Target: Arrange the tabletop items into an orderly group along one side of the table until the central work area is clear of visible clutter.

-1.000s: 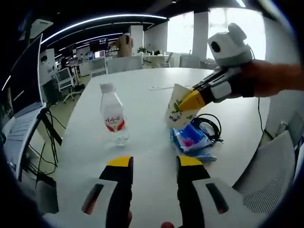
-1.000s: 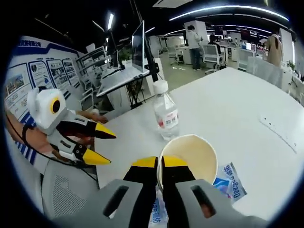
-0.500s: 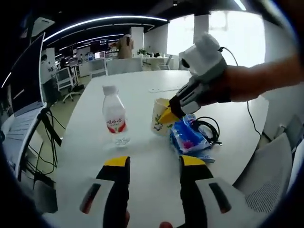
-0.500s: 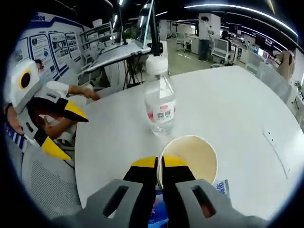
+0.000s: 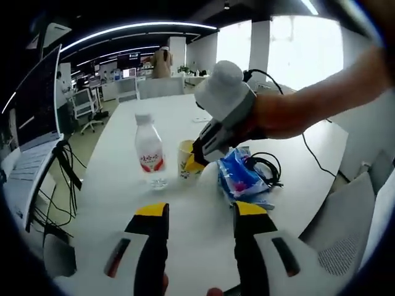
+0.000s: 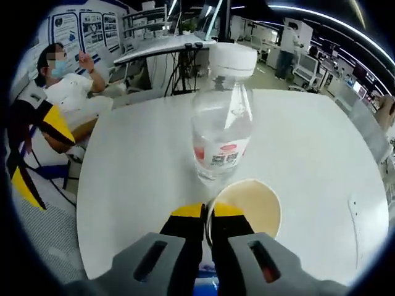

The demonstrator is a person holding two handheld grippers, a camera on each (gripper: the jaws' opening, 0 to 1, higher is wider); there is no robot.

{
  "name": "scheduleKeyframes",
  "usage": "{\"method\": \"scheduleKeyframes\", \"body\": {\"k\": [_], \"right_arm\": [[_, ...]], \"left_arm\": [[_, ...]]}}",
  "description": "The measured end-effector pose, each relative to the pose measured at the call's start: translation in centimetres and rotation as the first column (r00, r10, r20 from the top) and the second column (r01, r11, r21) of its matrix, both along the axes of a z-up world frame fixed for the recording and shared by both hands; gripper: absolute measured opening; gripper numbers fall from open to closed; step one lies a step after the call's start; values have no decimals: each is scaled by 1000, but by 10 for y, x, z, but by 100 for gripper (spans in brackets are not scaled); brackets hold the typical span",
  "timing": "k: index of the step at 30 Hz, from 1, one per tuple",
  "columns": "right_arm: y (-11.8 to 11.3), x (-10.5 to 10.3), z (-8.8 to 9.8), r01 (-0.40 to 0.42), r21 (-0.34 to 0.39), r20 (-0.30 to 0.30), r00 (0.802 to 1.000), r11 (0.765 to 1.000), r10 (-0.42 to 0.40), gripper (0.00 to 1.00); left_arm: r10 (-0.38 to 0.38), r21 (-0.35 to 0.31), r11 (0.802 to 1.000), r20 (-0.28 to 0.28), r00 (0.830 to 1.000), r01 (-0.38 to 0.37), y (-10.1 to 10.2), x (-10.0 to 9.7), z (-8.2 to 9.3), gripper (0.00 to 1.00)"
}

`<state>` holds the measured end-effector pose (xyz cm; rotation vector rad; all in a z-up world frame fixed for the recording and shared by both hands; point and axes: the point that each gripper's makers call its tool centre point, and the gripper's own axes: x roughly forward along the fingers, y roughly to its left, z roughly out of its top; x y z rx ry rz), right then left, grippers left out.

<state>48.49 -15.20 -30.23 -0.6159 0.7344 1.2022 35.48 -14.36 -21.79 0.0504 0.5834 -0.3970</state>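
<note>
Your right gripper (image 6: pixel 206 213) pinches the cream paper cup's (image 6: pixel 252 206) rim beside the clear bottle (image 6: pixel 221 129); your left gripper (image 5: pixel 195 211) stands open.

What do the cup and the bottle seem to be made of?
The cup looks like paper: matte cream inside, thin rolled rim, printed outside. The bottle looks like clear glossy plastic: you see through it, with a white cap and a printed label.
</note>
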Motion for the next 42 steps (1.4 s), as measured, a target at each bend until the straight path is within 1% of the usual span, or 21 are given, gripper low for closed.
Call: {"method": "scheduleKeyframes", "body": {"k": [4,7,14,18,20,21,25,29,33,37,42], "right_arm": [[3,2,-3,-7,-14,21,1000,1000,7,0],[3,8,-6,-44,-45,51,998,998,47,0],[3,10,-6,-84,-74,71,993,994,90,1],[2,11,-2,-84,-74,75,993,994,90,1],[0,16,-4,-91,-85,78,992,992,98,3],[-1,15,-3,-93,-86,80,992,992,100,3],[-4,14,0,-79,-81,70,994,994,84,7],[-11,13,1,-71,-103,69,994,992,79,13],[-15,11,2,-69,-113,77,994,991,78,14],[-18,17,5,-51,-110,105,992,993,63,13],[-19,21,3,-41,-120,117,992,992,55,12]], "left_arm": [[-4,1,1000,5,1000,4,-2,1,2,41],[0,0,1000,7,1000,0,-3,2,3,40],[21,-6,1000,11,1000,-21,-2,6,6,40],[21,-8,1000,14,1000,-20,-3,10,8,40],[18,-6,1000,15,1000,-18,-6,11,9,40],[17,-8,1000,15,1000,-17,-6,12,9,40],[19,-15,1000,17,1000,-18,-9,15,11,40],[15,-17,1000,21,1000,-15,-11,16,13,40],[7,-20,1000,28,1000,-7,-13,17,14,41],[2,-21,1000,38,999,-1,-13,15,17,41],[-10,-24,1000,44,999,11,-14,11,16,40]]}}
